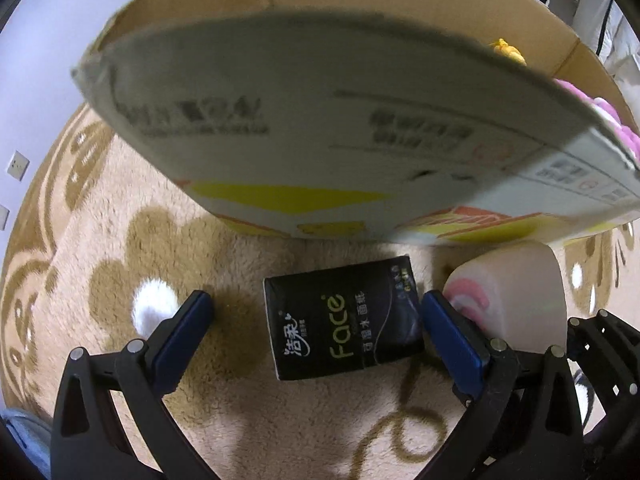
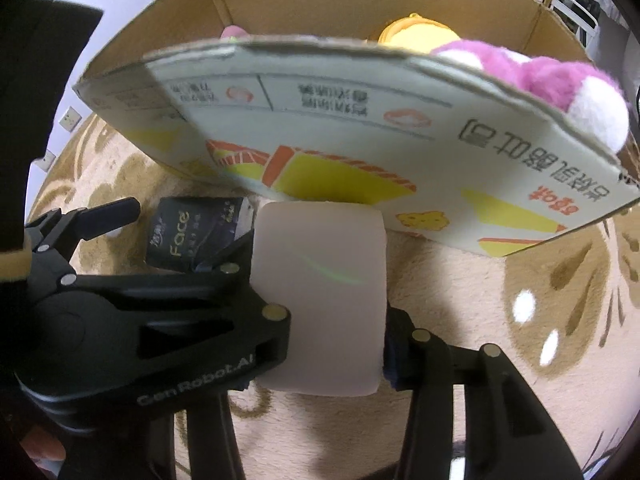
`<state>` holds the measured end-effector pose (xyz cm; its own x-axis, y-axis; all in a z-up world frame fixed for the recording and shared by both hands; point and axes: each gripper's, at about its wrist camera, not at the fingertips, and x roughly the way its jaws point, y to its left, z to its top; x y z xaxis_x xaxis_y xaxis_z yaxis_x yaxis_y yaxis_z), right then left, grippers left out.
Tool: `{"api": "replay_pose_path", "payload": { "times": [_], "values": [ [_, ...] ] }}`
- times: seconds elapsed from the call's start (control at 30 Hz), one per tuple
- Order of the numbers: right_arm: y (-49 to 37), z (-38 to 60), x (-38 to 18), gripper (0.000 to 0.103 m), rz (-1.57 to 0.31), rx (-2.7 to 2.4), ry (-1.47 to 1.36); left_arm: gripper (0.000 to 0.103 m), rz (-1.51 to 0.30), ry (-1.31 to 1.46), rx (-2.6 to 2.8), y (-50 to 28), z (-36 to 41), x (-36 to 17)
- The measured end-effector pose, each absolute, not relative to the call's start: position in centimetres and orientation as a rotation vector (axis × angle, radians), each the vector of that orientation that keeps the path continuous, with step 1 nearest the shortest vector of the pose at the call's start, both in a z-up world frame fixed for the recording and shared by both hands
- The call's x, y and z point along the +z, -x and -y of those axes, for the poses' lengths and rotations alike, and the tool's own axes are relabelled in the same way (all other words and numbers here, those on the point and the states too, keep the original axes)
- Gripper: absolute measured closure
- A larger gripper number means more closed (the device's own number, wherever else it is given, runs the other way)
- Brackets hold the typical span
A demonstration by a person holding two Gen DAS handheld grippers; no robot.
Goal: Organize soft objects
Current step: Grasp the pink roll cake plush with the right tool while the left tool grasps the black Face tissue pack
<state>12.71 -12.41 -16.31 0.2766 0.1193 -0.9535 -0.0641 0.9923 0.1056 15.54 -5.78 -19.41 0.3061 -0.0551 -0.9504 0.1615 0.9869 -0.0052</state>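
The squishy pink roll (image 2: 320,300) is clamped in the right gripper (image 2: 332,344), probably for dropping into the cardboard box (image 2: 360,128) just beyond, while the black tissue pack (image 1: 344,316) on the carpet (image 1: 100,260) is straddled by the left gripper (image 1: 316,320), released, likely next.

A home room: a plush beige rug (image 1: 248,248) with brown flower patterns covers the floor, wall sockets (image 1: 17,165) sit low, and a cardboard box (image 2: 360,4) holds plush toys (image 2: 560,76).
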Motion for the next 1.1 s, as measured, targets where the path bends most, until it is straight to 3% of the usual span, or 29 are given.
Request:
{"api": "replay_pose_path", "payload": {
  "times": [0.17,0.23,0.63,1.1],
  "values": [
    [-12.8,11.7,-16.5,0.053,-1.281,0.124,-0.022,0.020,-1.238,-0.100,-0.137,-15.3,5.4,-19.0],
    [-12.7,11.5,-16.6,0.053,-1.277,0.124,-0.019,0.039,-1.219,-0.105,-0.117,-15.1,5.0,-18.7],
    [-11.6,11.7,-16.1,0.053,-1.247,0.086,-0.009,0.039,-1.175,-0.056,-0.080,-14.0,2.4,-15.9],
    [-8.2,15.6,-12.3,0.058,-1.159,0.058,-0.070,0.039,-1.083,-0.144,-0.044,-9.9,5.0,-10.4]
  ]
}}
